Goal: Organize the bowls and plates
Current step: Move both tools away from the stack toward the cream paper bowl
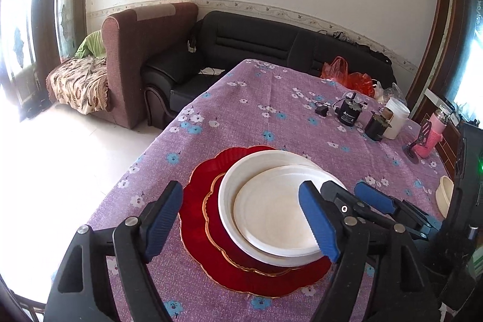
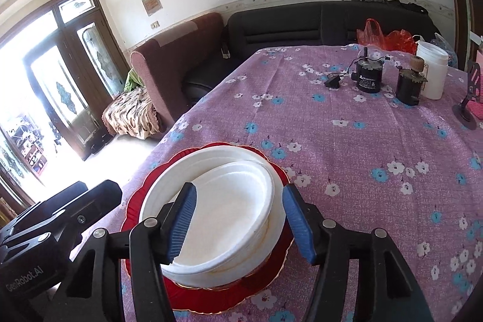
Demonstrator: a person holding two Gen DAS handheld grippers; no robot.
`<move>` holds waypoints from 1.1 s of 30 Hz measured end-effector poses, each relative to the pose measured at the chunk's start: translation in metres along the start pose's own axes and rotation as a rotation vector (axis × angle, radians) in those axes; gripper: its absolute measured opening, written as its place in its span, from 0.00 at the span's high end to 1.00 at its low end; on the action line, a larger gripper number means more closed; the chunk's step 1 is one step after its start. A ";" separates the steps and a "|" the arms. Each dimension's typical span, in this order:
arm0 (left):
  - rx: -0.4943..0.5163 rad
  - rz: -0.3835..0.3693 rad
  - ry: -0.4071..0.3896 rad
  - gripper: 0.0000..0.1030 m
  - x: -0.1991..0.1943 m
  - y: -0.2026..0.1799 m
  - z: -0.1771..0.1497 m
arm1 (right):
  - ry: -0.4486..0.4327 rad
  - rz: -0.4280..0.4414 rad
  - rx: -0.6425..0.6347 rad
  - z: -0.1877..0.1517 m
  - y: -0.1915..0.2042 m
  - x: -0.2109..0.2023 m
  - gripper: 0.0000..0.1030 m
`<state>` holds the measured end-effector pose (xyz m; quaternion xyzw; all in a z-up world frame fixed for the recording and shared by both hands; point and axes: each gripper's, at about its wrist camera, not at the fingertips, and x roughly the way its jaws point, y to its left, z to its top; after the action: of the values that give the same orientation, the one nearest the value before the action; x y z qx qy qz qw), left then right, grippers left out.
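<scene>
A stack stands on the purple flowered tablecloth point(image 1: 265, 110): a large red scalloped plate point(image 1: 199, 234), a smaller red gold-rimmed plate point(image 1: 215, 219), a white plate point(image 1: 241, 171) and a smaller white plate point(image 1: 274, 216) on top, off-centre. The stack also shows in the right wrist view, red plate point(image 2: 211, 298) under the white plates point(image 2: 229, 219). My left gripper point(image 1: 241, 222) is open above the stack, holding nothing. My right gripper point(image 2: 238, 222) is open with its fingers either side of the top white plate's near rim; it also shows in the left wrist view point(image 1: 347, 198).
At the table's far right stand two small black motors point(image 2: 368, 77), a white plastic jar point(image 2: 431, 71), a pink bottle point(image 1: 431, 132) and red plastic bags point(image 2: 383, 35). A cream bowl point(image 1: 445, 195) sits at the right edge. Sofas stand beyond the table.
</scene>
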<state>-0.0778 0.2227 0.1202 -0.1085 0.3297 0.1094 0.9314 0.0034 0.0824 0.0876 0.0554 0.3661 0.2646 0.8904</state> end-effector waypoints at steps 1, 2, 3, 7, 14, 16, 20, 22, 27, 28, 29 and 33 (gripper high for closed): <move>0.004 -0.006 -0.007 0.19 -0.005 -0.002 -0.001 | -0.003 0.001 0.002 -0.001 -0.001 -0.004 0.36; 0.008 -0.010 -0.011 0.19 -0.009 -0.005 -0.002 | -0.005 0.002 0.004 -0.003 -0.002 -0.008 0.36; 0.013 -0.015 -0.014 0.19 -0.013 -0.008 -0.003 | -0.008 0.004 0.007 -0.005 -0.004 -0.012 0.35; 0.037 -0.042 -0.018 0.17 -0.027 -0.023 -0.007 | -0.019 0.007 0.020 -0.014 -0.011 -0.029 0.33; 0.098 -0.077 -0.017 0.17 -0.046 -0.054 -0.019 | -0.053 -0.013 0.026 -0.026 -0.026 -0.062 0.31; 0.114 -0.089 -0.017 0.17 -0.051 -0.063 -0.021 | -0.061 -0.015 0.033 -0.029 -0.032 -0.072 0.30; 0.135 -0.108 -0.020 0.17 -0.060 -0.077 -0.025 | -0.078 -0.023 0.045 -0.036 -0.046 -0.093 0.28; 0.149 -0.111 -0.024 0.17 -0.064 -0.085 -0.027 | -0.086 -0.035 0.047 -0.040 -0.054 -0.103 0.28; 0.183 -0.121 -0.032 0.17 -0.074 -0.102 -0.031 | -0.110 -0.066 0.077 -0.047 -0.082 -0.130 0.28; 0.191 -0.124 -0.033 0.17 -0.076 -0.106 -0.032 | -0.117 -0.072 0.084 -0.048 -0.087 -0.136 0.28; 0.198 -0.127 -0.036 0.17 -0.078 -0.110 -0.032 | -0.126 -0.078 0.093 -0.049 -0.094 -0.143 0.28; 0.227 -0.141 -0.037 0.17 -0.084 -0.125 -0.034 | -0.169 -0.111 0.122 -0.050 -0.118 -0.175 0.28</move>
<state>-0.1270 0.0829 0.1641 -0.0233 0.3142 0.0076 0.9491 -0.0827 -0.1127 0.1257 0.1112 0.3078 0.1864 0.9264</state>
